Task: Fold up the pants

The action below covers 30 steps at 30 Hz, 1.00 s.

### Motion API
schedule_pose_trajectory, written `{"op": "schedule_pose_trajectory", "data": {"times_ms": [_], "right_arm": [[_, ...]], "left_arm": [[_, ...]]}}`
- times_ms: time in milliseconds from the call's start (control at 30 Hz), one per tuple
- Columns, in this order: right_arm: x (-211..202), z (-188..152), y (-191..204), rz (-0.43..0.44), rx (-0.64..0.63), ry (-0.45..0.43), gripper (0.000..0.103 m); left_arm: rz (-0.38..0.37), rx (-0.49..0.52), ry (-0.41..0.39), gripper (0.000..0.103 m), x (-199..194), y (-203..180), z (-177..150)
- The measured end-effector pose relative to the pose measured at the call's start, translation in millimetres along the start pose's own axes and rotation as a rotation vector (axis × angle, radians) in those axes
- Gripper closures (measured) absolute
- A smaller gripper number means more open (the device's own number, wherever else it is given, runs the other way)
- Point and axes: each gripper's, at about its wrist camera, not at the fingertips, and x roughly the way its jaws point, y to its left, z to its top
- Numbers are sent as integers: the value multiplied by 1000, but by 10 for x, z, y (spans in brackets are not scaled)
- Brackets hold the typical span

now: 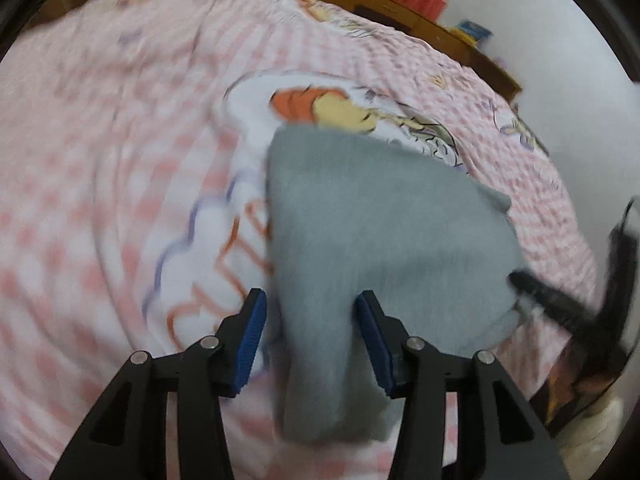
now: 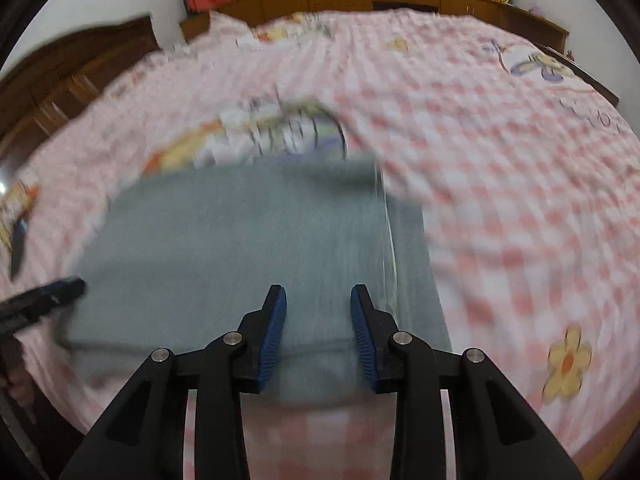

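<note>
Grey pants lie folded on pink checked bedspread; left gripper grips bunched fold of pants; right gripper clamps pants' near edge, jaws narrow; both views blurred.

Motion blur smears the checked bedsheet and its cartoon print. The grey pants hide the print's near part.
</note>
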Motion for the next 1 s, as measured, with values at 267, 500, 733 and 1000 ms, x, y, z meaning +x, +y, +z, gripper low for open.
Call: {"op": "schedule_pose_trajectory", "data": {"times_ms": [267, 500, 733, 1000], "right_arm": [[-184, -117, 38, 33, 38, -28, 69], [-227, -285, 134, 63, 84, 5, 69], [-408, -269, 470, 118, 4, -45, 69], [-221, -215, 943, 213, -56, -18, 69]], "left_arm": [[-70, -73, -3, 49, -139, 108, -185], [-157, -113, 29, 69, -141, 33, -301], [-211, -101, -44, 77, -554, -28, -316], [-76, -63, -59, 63, -648, -24, -345]]}}
